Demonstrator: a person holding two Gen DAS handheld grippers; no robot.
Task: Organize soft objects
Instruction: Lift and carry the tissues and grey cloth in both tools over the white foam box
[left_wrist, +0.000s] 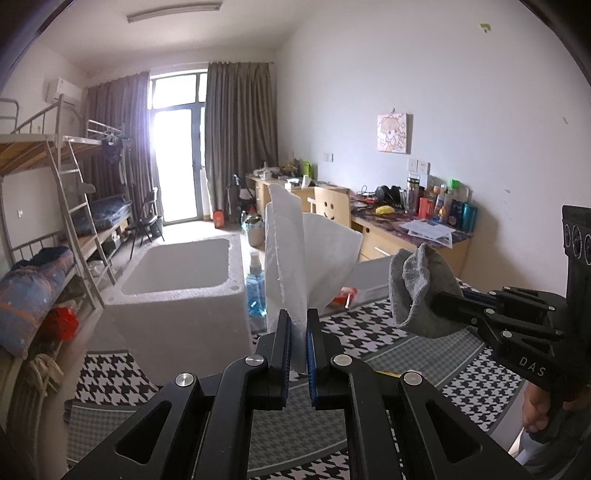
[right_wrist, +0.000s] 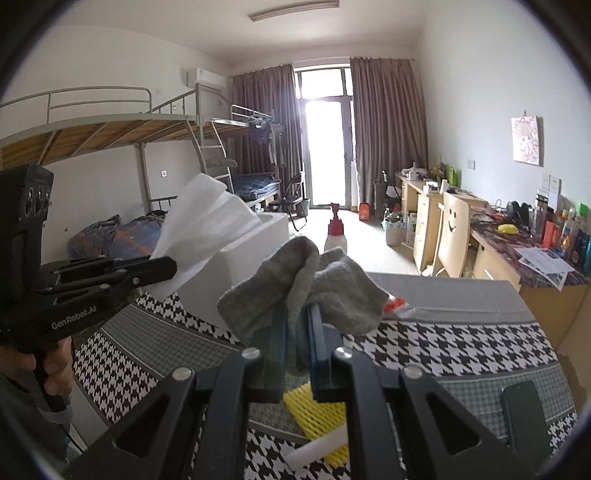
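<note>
My left gripper (left_wrist: 298, 314) is shut on a white foam sheet (left_wrist: 295, 254), which stands up from the jaws above the houndstooth table cloth (left_wrist: 406, 354). The same white foam sheet (right_wrist: 207, 225) shows in the right wrist view, held by the left gripper (right_wrist: 173, 264). My right gripper (right_wrist: 297, 310) is shut on a crumpled grey cloth (right_wrist: 332, 291), lifted off the table. From the left wrist view that grey cloth (left_wrist: 421, 291) hangs from the right gripper (left_wrist: 439, 295) at the right. A white foam box (left_wrist: 181, 291) stands open on the table's left.
A blue spray bottle (left_wrist: 255, 284) stands beside the box. A yellow foam net (right_wrist: 314, 417) and a white roll lie under my right gripper, a dark phone (right_wrist: 524, 417) to the right. A red-and-white packet (right_wrist: 395, 306) lies further back. Bunk beds (left_wrist: 55, 206) line the left, desks (left_wrist: 406, 229) the right.
</note>
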